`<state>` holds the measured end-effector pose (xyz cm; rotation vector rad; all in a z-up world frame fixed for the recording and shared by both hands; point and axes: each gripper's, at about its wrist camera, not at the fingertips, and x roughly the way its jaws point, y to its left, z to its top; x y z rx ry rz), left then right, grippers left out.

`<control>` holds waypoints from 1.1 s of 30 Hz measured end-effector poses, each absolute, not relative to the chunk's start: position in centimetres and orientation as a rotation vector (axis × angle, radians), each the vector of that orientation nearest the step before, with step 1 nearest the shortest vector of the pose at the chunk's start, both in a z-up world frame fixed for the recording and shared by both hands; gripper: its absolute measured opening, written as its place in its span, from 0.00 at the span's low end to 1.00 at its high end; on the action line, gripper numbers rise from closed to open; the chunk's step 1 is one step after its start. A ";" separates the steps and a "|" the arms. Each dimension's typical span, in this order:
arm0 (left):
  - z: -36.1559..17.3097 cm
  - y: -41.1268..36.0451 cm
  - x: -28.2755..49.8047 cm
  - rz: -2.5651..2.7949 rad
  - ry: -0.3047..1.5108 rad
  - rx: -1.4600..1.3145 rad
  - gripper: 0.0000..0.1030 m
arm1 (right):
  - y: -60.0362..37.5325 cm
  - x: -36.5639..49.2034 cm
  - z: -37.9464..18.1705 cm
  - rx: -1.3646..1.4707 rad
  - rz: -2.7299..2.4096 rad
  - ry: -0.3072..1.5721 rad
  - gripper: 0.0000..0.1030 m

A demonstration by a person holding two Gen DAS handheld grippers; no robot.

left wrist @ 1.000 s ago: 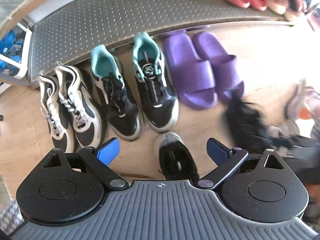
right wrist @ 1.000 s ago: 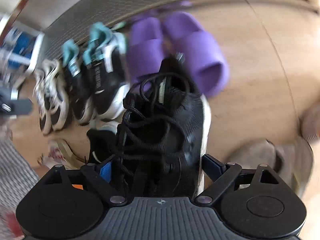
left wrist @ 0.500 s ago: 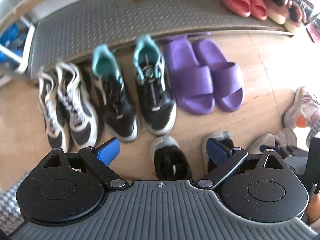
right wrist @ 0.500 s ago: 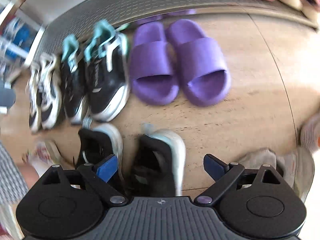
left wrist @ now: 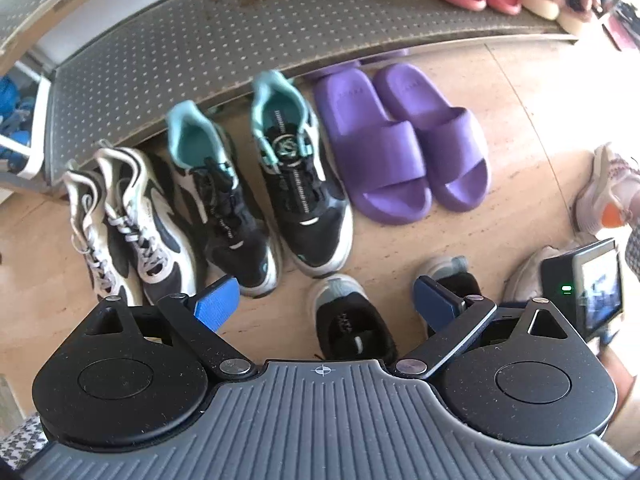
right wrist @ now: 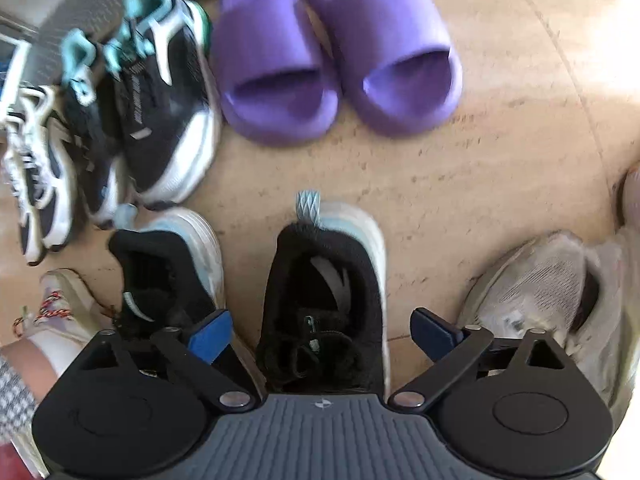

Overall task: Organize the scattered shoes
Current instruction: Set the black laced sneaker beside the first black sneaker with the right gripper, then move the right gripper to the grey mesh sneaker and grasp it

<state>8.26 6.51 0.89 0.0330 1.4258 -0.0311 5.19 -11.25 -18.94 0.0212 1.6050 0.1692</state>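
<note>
the right gripper [right wrist: 322, 334] hangs over a black knit sneaker [right wrist: 326, 292] that sits on the floor beside its mate [right wrist: 168, 276], in front of the purple slides [right wrist: 336, 52]; its jaws are opening, pads clear of the shoe. the left gripper [left wrist: 326, 302] is spread wide with nothing gripped, above the mate. to finish well, i'd let go fully, lift straight up clear of the laces, then check that both heels line up.
</note>
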 end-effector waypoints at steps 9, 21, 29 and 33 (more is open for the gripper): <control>0.7 7.2 8.5 -0.023 1.435 0.024 0.94 | -8.5 4.5 -19.9 -0.191 0.236 1.519 0.70; 0.8 7.5 8.7 -0.010 1.431 0.025 0.94 | -3.1 4.5 -19.3 -0.407 0.479 1.476 0.74; 0.7 7.3 9.0 0.004 1.428 0.044 0.94 | -8.2 7.9 -12.3 -0.160 0.351 1.501 0.88; 0.4 4.4 8.9 -0.109 1.461 0.137 0.94 | -15.6 10.8 -5.0 -0.066 0.199 1.336 0.95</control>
